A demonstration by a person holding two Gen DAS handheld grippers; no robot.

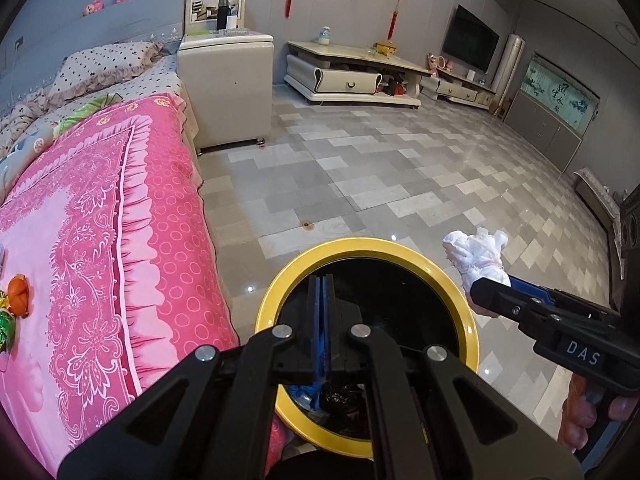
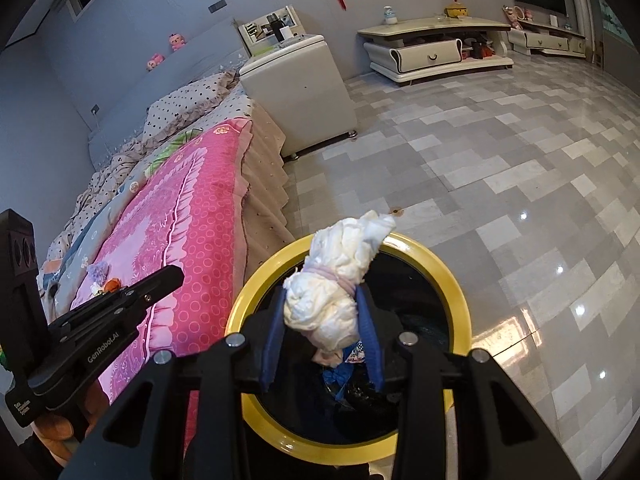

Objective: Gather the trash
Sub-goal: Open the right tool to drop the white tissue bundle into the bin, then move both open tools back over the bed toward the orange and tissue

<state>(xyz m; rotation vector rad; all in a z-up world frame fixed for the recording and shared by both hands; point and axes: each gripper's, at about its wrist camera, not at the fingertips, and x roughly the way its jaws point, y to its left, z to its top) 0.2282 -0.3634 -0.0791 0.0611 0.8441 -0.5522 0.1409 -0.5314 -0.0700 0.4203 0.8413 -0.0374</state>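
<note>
The right gripper pinches a soft, light, crushable wad of white tissue at its banded waist above the yellow-rimmed bin's far edge, while the left gripper hangs shut and empty.

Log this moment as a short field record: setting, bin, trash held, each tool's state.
setting: bedroom, pink bedspread beside a tiled floor
bin: yellow-rimmed bin by the bed, dark inside, some trash already in it
held trash: crumpled white wad
right tool: shut on the wad, above the bin mouth
left tool: shut, holding nothing, over the bin
</note>
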